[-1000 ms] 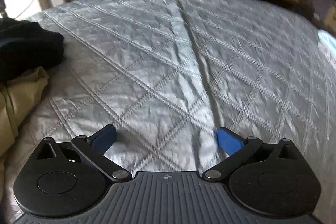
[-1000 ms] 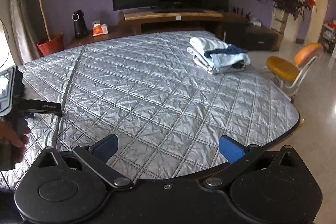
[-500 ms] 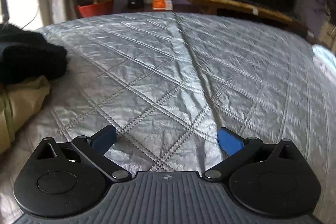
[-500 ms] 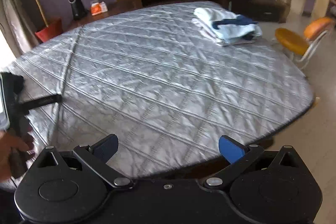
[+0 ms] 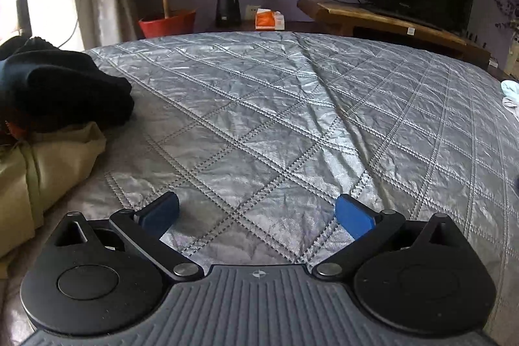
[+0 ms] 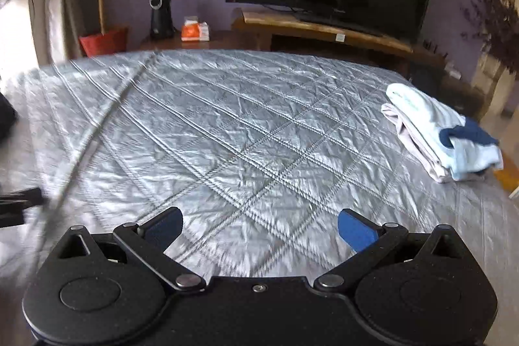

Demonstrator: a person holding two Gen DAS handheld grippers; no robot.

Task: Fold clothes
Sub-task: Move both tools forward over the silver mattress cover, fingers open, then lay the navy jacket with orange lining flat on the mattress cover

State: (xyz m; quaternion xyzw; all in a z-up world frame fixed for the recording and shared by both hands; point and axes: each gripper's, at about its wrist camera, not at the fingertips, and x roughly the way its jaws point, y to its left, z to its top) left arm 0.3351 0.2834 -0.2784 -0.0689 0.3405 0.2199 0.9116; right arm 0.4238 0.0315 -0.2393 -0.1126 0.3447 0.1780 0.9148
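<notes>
We hold both claws spread and empty — left gripper (image 5: 256, 211) and right gripper (image 6: 259, 224) over the bare quilt (image 5: 292, 119). Unfolded dark clothes (image 5: 65, 86) wait at left; the folded stack (image 6: 441, 135) sits right, leaving the middle as folding space.

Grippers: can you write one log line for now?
left gripper: open, empty | right gripper: open, empty | black garment: unfolded | folded stack: done

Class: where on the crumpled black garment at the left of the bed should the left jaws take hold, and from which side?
Grip the crumpled black garment at its rounded right end, approaching from the open silver quilted bedspread. That end bulges free above the khaki cloth; the rest runs out of view.
</notes>
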